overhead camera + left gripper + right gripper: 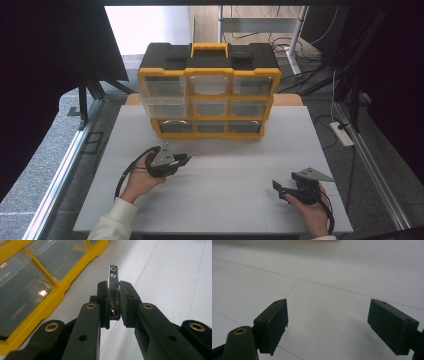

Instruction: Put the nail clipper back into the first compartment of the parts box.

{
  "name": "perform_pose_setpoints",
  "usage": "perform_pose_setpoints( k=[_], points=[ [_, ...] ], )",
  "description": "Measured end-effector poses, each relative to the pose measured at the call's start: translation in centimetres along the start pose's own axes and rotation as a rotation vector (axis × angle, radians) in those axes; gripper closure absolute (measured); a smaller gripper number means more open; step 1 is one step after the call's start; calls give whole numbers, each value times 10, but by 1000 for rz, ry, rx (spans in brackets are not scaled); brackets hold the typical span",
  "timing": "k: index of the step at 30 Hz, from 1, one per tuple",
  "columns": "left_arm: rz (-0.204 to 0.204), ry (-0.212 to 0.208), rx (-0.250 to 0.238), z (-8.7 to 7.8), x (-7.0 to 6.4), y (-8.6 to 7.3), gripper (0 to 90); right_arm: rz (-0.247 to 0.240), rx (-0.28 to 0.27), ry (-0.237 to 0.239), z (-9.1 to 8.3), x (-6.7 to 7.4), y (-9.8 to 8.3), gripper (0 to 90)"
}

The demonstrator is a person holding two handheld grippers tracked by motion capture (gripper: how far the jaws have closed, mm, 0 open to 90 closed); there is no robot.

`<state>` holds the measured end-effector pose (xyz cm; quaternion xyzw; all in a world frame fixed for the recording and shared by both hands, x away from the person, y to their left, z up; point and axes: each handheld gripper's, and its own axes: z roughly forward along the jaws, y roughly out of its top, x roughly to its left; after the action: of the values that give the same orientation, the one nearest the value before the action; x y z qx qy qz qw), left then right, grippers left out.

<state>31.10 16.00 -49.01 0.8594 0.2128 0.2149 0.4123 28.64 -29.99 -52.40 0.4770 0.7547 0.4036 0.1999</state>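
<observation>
Yellow and black plastic make up the drawer cabinet [209, 90] that we see at the far side of the white table [220, 200]. It has a yellow carrying handle on top and three rows of three clear drawers facing us. The top-left drawer [162, 86] looks pulled out a little from the frame.

From the high view, two hands come in from the bottom edge. Our left gripper [186, 158] sits near the table's middle, just in front of the cabinet's lower left corner, pointing to the right. In the left gripper view, its black jaws are pressed onto a small shiny metal piece [113, 282], a narrow flat strip with a round hole near its tip. The strip stands up between the pads and sticks out past them. The yellow frame and clear drawers of the cabinet fill the left of that view, close beside the jaws.

Our right gripper [278, 186] rests low near the table's front right, well apart from the cabinet and from the other hand. In the right gripper view its jaws stand spread wide, with bare white tabletop between them.
</observation>
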Motion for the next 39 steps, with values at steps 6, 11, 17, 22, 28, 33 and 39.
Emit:
perform_pose_setpoints(
  k=[6,11,17,22,28,33,39],
  points=[
    [-20,0,-15,-2,-3,-2,790,-1,2,1,0,0,0,166],
    [-21,5,-21,-3,-6,-2,790,-1,-1,6,0,0,1,166],
    [-36,14,-57,-8,-6,1,790,-3,2,5,1,0,1,166],
    [-47,28,-85,-15,-6,3,790,-3,2,3,1,0,1,166],
    [-69,26,-123,-22,-5,4,790,-6,2,4,1,0,1,166],
    [-81,31,-145,-28,-3,4,790,-4,2,2,1,0,1,166],
    [-86,40,-169,-33,-3,6,790,-7,2,1,1,0,1,166]
  ],
)
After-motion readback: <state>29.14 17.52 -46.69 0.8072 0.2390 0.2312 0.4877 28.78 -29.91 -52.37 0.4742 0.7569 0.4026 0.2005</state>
